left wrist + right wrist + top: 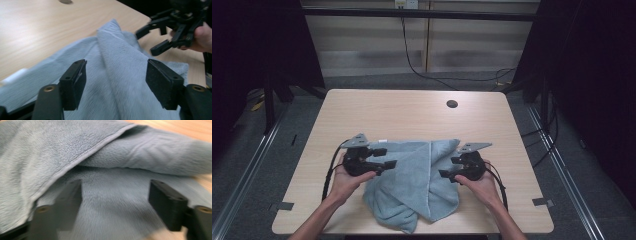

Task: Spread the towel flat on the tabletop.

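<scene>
Wooden counter [362, 107] carries crumpled grey-blue towel [422, 175]. My left tool [384, 157] and right tool [451, 167] flank it, jaws spread, gripping nothing.

Light blue-grey plush towel [417, 175] is laid loosely folded on the table [412, 110], near the front edge, about centred. One layer is folded over diagonally, hemmed edge exposed. A rumpled corner is bunched at the front edge.
</scene>
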A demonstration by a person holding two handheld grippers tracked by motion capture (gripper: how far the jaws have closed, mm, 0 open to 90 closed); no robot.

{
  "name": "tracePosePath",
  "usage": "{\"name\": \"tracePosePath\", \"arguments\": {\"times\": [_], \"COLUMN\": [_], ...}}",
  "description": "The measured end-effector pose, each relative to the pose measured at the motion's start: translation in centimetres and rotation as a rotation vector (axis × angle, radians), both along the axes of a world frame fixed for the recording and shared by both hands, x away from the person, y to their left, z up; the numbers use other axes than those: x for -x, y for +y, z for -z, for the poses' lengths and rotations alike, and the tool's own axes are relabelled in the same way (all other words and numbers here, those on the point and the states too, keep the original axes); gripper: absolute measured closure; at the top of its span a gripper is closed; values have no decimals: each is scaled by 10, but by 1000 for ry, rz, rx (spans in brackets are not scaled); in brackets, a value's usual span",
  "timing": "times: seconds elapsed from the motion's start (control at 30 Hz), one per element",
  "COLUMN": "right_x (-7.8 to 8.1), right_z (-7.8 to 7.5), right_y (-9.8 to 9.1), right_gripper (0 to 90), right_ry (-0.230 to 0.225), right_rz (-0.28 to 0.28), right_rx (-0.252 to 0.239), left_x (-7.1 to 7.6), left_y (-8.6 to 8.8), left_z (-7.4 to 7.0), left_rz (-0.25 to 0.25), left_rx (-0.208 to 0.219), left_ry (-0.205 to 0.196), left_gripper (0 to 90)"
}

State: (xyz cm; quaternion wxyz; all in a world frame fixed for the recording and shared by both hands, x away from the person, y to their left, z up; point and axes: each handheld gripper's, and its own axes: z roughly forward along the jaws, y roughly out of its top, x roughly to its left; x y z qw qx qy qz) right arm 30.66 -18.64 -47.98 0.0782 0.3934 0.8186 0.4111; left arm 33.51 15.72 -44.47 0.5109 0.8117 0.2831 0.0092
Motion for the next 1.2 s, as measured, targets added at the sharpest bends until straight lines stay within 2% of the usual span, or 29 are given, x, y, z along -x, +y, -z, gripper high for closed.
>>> {"name": "tracePosePath", "arguments": {"times": [0.07,0.1,0.13,0.17,0.23,0.27,0.3,0.37,0.43,0.47,0.5,0.53,0.57,0.6,0.63,0.7,0.73,0.77,0.8,0.83,0.87,0.93,1.0,1.03,1.07,1.1,1.13,1.2], "right_x": [-4,-5,-5,-5,-3,0,2,6,11,11,15,15,14,13,10,5,2,-1,-2,-2,-4,-5,-4,-4,-5,-5,-11,-17], "right_z": [9,13,17,19,22,25,26,26,24,24,22,22,21,20,18,10,5,-1,-9,-9,-22,-27,-36,-41,-47,-47,-59,-69], "right_y": [9,12,17,19,22,27,29,34,34,34,33,33,34,34,33,27,22,16,11,11,3,-6,-16,-20,-25,-25,-37,-47], "right_gripper": [192,189,174,170,175,171,175,205,367,367,615,615,750,783,808,821,825,827,830,830,834,836,836,836,836,836,837,837], "right_ry": [17,25,28,26,31,3,-12,-30,-30,-30,-20,-20,9,34,36,24,13,4,-11,-11,-52,-62,-80,-92,-101,-101,-117,-127], "right_rz": [-17,-35,-51,-63,-67,-63,-59,-34,-22,-22,-52,-52,-72,-74,-69,-37,-15,4,18,18,59,78,104,119,132,132,165,189], "right_rx": [10,12,31,36,40,69,85,124,116,116,88,88,66,56,54,50,20,-15,-28,-28,0,2,-8,-5,4,4,4,17], "left_x": [-5,-5,-6,-6,-5,-6,-4,-2,0,0,2,2,3,4,5,7,7,7,6,6,3,2,0,0,-3,-3,-6,-11], "left_y": [-11,-11,-19,-21,-22,-24,-25,-25,-22,-22,-20,-20,-19,-17,-16,-12,-10,-10,-3,-3,8,20,32,32,40,40,47,52], "left_z": [10,10,21,25,29,36,39,41,38,38,35,35,32,27,24,17,14,14,6,6,-4,-14,-21,-21,-27,-27,-35,-48], "left_rz": [2,2,9,14,6,26,36,79,84,84,91,91,91,93,93,82,77,77,68,68,39,-9,-35,-35,-62,-62,-86,-107], "left_rx": [10,10,-47,-71,-80,-86,-88,-84,-89,-89,-68,-68,-56,-29,-26,5,23,23,71,71,133,148,171,171,187,187,198,200], "left_ry": [41,41,51,56,65,96,86,86,62,62,55,55,47,44,33,23,13,13,6,6,-6,-47,-48,-48,-55,-55,-74,-99], "left_gripper": [262,248,234,223,205,215,278,491,599,626,642,647,651,652,652,656,659,664,679,703,723,752,755,756,756,757,757,758]}}
